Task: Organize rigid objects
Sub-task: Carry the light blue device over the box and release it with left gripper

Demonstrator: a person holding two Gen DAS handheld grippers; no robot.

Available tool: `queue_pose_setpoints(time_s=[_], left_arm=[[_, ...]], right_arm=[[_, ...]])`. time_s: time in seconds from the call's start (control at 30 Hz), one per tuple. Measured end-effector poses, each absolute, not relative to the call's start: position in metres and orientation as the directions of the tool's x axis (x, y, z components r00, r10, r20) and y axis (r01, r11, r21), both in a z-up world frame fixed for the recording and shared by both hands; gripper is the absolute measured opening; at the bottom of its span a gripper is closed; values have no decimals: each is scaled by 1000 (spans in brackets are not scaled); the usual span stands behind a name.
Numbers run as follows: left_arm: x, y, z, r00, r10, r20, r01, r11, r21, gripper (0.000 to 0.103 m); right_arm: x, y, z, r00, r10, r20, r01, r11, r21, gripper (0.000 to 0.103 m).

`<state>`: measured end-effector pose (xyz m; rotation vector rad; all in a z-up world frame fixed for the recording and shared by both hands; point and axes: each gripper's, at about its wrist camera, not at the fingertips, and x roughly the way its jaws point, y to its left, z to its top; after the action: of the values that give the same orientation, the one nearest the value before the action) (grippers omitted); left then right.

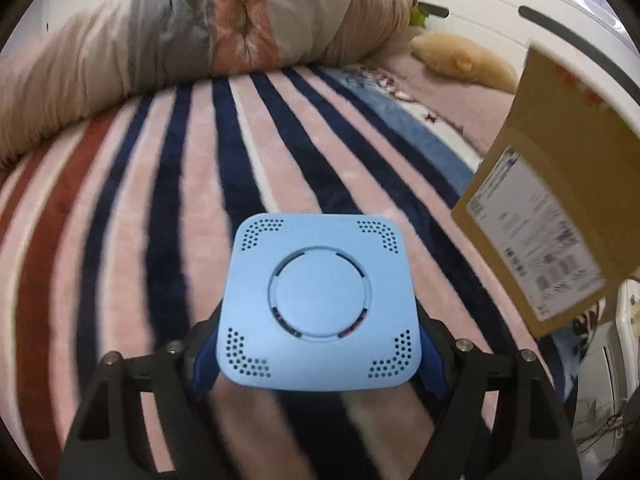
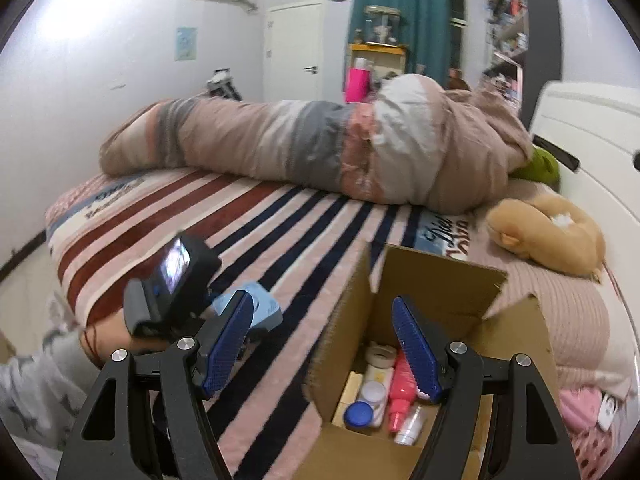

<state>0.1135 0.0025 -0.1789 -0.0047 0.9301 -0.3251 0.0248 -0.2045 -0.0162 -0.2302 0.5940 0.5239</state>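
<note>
Landmark: an open brown cardboard box (image 2: 436,280) with corrugated walls and raised flaps, standing on the bed.
Left tool (image 1: 320,344): its blue ribbed pads pinch a light blue plastic device (image 1: 318,304) by two opposite sides; held above the bed, left of the box.
Device shape: flat rounded square, smooth, with a raised round centre and dotted vent holes at each corner.
Right tool (image 2: 324,344): fingers spread wide, holding nothing, hovering over the box's near left wall.
Box contents: a pink bottle (image 2: 402,384), a white jar (image 2: 374,392), a blue round cap (image 2: 358,414) and a clear bottle (image 2: 410,426), packed close together.
Bed (image 1: 120,220): plush blanket striped pink, navy and dark red; open blanket left of the box.
Beyond the box: a rolled beige duvet (image 2: 304,152); a tan plush toy (image 2: 552,236) to its right.
</note>
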Motion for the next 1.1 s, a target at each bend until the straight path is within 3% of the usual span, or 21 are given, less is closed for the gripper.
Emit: queue_pose_setpoints(time_s=[0.07, 0.17, 0.2, 0.33, 0.53, 0.67, 0.77, 1.1], left_arm=[[105, 18, -157, 564, -301, -769, 282, 946, -163, 77], [90, 37, -124, 557, -350, -753, 331, 925, -185, 77], [85, 41, -115, 547, -371, -750, 353, 915, -195, 77], [71, 47, -85, 483, -483, -731, 433, 857, -280, 77], [57, 27, -66, 405, -563, -720, 511, 793, -333, 77], [54, 19, -60, 385, -554, -738, 527, 789, -317, 77], [56, 15, -55, 381, -539, -752, 526, 795, -303, 77], [75, -66, -7, 386, -556, -736, 649, 731, -212, 77]], right_arm=[[24, -196, -17, 691, 420, -588, -562, 824, -72, 71], [19, -180, -20, 639, 492, -591, -642, 764, -59, 93], [16, -172, -21, 616, 523, -589, -676, 735, -55, 94], [8, -140, -35, 510, 609, -608, -781, 624, -30, 95], [12, -100, -66, 452, 622, -639, -817, 576, -18, 94], [14, -91, -65, 465, 646, -605, -821, 571, -21, 94], [16, -92, -59, 503, 637, -584, -805, 592, -47, 79], [18, -149, -24, 624, 598, -503, -729, 677, -100, 78]])
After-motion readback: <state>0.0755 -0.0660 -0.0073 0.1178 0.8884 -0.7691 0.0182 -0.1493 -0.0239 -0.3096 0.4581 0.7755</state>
